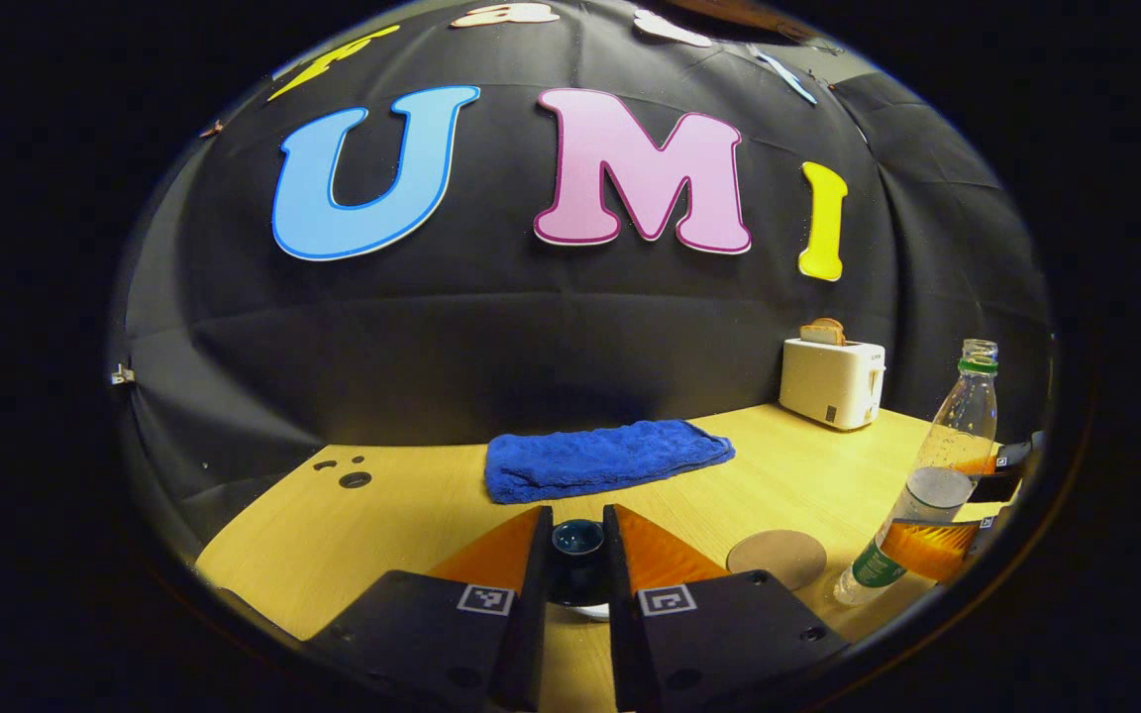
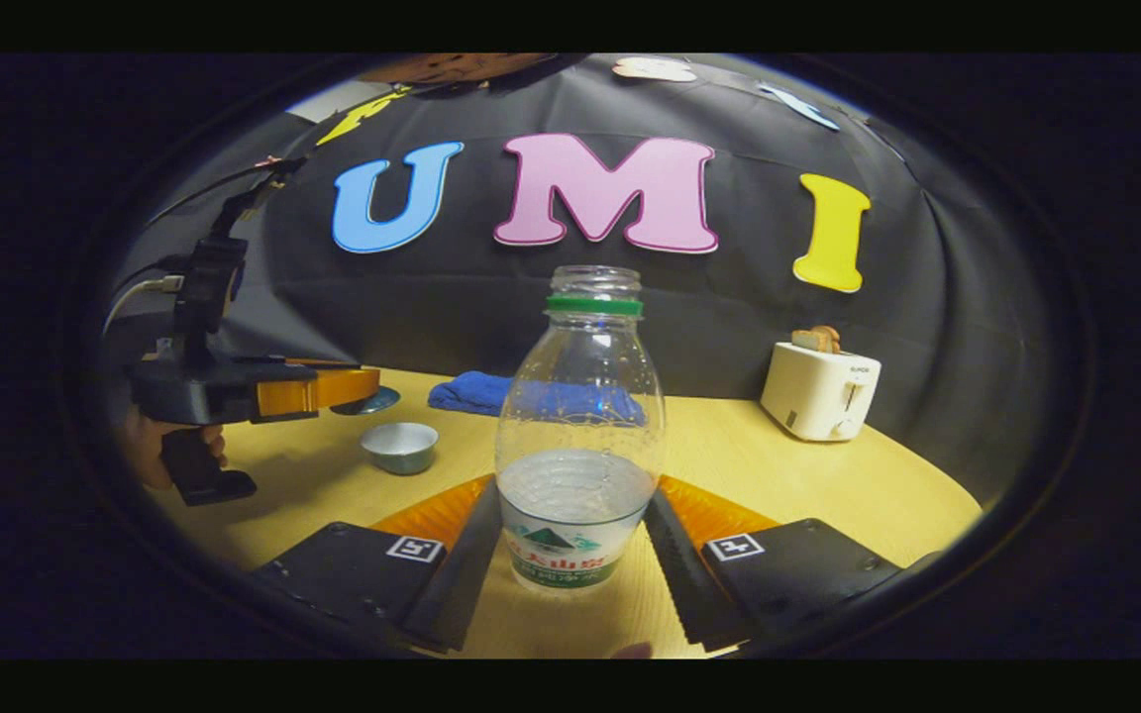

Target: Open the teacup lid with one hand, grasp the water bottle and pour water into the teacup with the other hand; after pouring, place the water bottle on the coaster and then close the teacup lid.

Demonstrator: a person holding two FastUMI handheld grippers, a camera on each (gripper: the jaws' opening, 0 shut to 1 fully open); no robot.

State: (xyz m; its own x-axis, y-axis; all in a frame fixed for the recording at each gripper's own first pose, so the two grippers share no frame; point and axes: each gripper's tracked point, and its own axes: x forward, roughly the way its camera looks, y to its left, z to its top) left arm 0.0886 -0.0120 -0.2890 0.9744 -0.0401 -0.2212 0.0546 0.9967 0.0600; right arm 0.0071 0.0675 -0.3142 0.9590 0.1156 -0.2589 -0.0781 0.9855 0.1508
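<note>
The left tongs (image 1: pixel 577 555) are clamped on the dark knob of the teacup lid (image 1: pixel 577 540), held lifted off and to the side of the teacup (image 2: pixel 400 446), which stands open on the table (image 2: pixel 828 485). The right tongs (image 2: pixel 570 555) grip the water bottle (image 2: pixel 578 436) low on its body, upright (uncapped, about a third full). So the lid is off and the bottle is in hand. Whether pouring is done, I cannot tell. Left for certain: setting the bottle on the coaster (image 1: pixel 777 557), just beside it, and closing the lid.
</note>
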